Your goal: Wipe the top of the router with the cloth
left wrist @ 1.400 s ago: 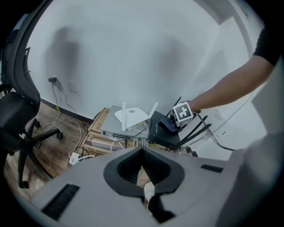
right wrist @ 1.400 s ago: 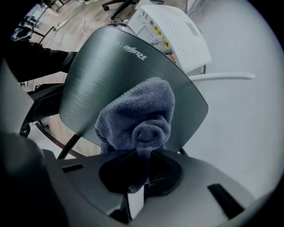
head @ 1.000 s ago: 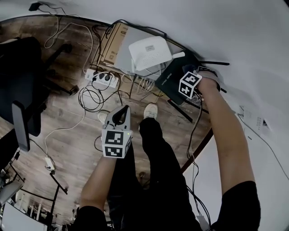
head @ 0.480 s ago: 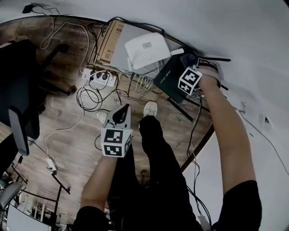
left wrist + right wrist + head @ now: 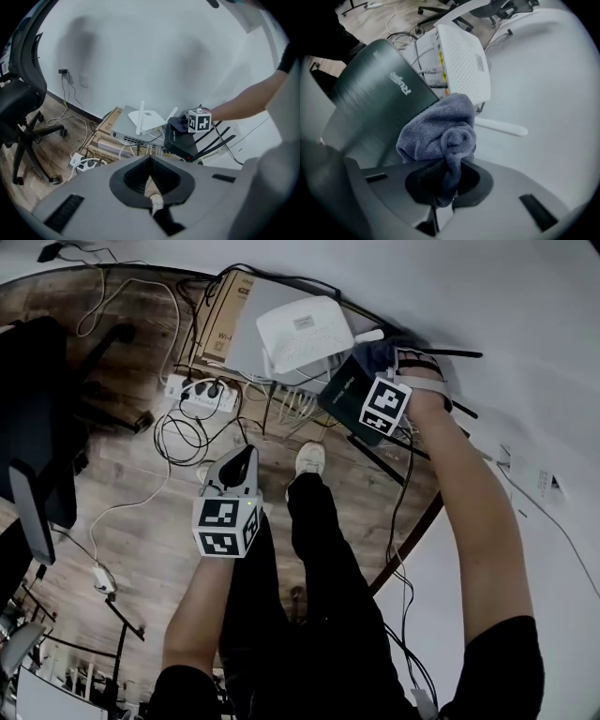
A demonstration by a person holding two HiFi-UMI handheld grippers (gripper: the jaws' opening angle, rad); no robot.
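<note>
Tilted among cables by the wall, dark router (image 5: 379, 89), brushed top exposed. Bunched on its upper edge, just beside white router (image 5: 461, 56), grey cloth (image 5: 440, 133). Pinched by its tail in right gripper (image 5: 440, 187), jaws clamped. Better flattened, then swept lightly along the whole top. Well apart, left gripper (image 5: 152, 190), jaws together, empty.
</note>
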